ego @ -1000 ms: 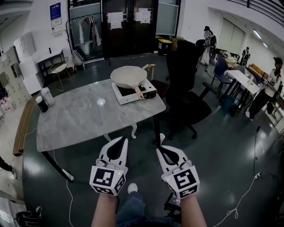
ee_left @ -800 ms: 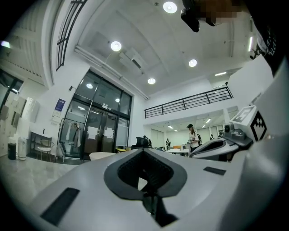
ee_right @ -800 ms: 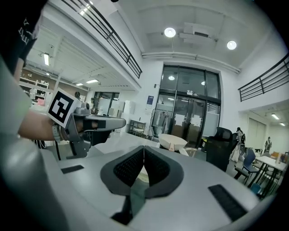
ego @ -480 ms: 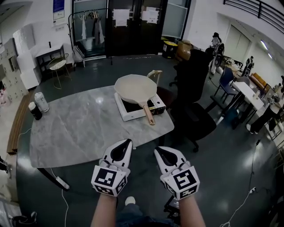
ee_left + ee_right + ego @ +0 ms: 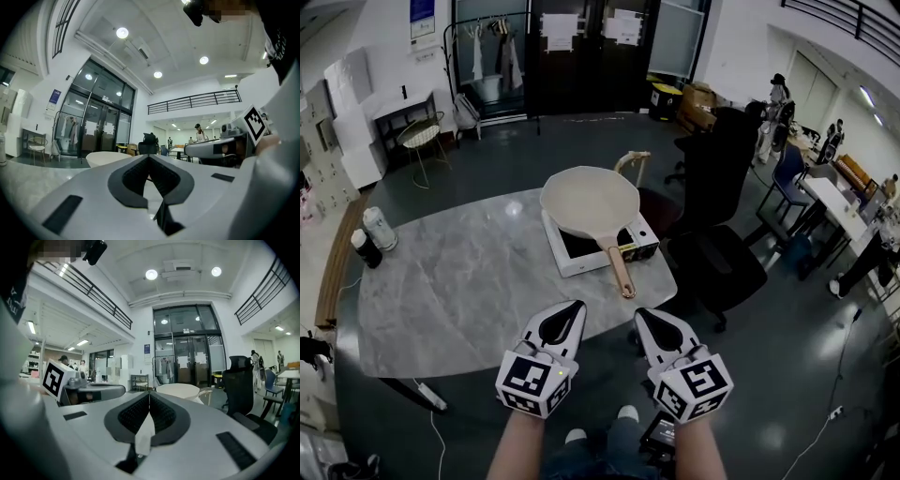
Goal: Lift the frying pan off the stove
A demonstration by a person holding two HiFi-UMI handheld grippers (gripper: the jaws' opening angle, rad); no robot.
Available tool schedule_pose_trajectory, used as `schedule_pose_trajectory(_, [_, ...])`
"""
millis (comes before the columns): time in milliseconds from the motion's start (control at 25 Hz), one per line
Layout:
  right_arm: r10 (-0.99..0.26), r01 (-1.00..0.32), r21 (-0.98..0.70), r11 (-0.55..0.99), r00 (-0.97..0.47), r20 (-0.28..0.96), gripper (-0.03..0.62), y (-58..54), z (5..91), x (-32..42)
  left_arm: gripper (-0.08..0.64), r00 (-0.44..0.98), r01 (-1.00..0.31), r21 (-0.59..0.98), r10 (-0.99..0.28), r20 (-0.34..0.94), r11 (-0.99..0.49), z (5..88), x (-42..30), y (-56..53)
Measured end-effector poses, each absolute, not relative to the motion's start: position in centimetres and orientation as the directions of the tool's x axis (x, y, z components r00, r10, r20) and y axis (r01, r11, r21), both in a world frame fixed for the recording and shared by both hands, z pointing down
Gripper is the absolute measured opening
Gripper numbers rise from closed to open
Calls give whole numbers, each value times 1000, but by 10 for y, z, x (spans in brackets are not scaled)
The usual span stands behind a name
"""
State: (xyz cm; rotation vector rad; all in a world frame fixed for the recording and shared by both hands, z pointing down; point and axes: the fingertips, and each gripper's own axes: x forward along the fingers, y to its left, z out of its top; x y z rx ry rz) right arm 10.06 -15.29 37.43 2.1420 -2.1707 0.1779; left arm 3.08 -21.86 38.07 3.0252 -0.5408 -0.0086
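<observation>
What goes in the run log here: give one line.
phase: pre-grasp | left gripper: shut, empty | right gripper: shut, empty | frying pan: on stove, untouched

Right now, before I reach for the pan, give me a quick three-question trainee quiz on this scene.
1. True or false: the pan sits on the stove.
2. The left hand-held gripper and right hand-held gripper are: A both open, B both shut, C one holding the pan.
3. Which way does the handle point?
Key: 1 true; 2 B; 3 toward the person.
</observation>
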Motion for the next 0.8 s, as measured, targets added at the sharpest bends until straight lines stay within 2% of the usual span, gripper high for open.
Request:
schedule_pose_trajectory(240, [-986, -998, -50, 23, -31, 166, 26, -186, 385, 145, 12, 927, -374, 78, -371, 49, -924, 391, 59, -246])
schedule_pose_trajectory(520, [-980, -989, -111, 98, -115, 163, 26, -233, 387, 202, 12, 912, -408, 229, -405, 63, -884, 400, 93, -281])
schedule_pose_trajectory(800, [-966, -974, -147, 172, -196, 167, 26, -282, 394, 242, 14, 933, -359, 377, -329, 146, -853, 428, 123, -293])
